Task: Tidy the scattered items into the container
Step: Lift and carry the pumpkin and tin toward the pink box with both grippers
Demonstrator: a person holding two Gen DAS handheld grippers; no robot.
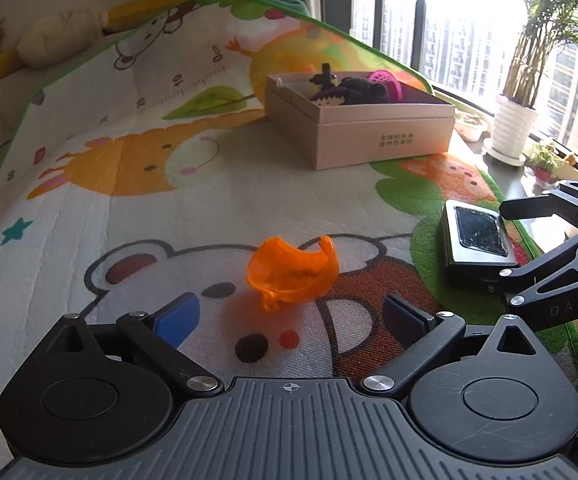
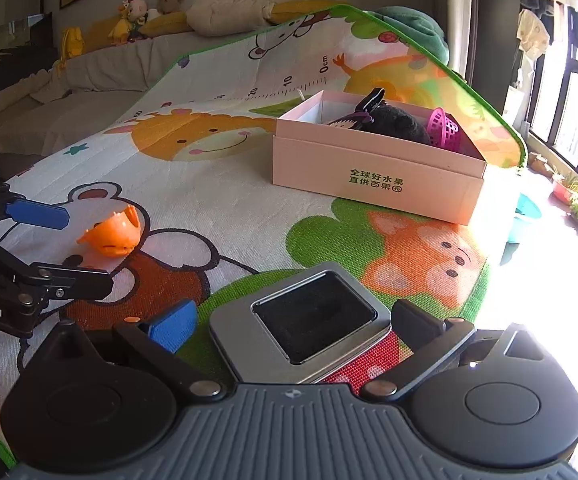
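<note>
The left hand-held gripper [image 1: 289, 316] stands spread wide with nothing between its pads, the orange toy [image 1: 292, 272] lying on the play mat [image 1: 129, 208] just ahead of them, so the step in hand looks like a pick-up that calls for easing forward to straddle the toy before pinching. To its right the right hand-held gripper [image 2: 295, 326] is likewise spread, its fingers flanking the metal tin [image 2: 309, 316] without, as far as the fisheye shows, pressing on it. Open mat lies between both items and the pink box [image 2: 373, 176], already holding a dark plush and a pink basket [image 2: 443, 128], though the mat's green edge runs close beside the tin
</note>
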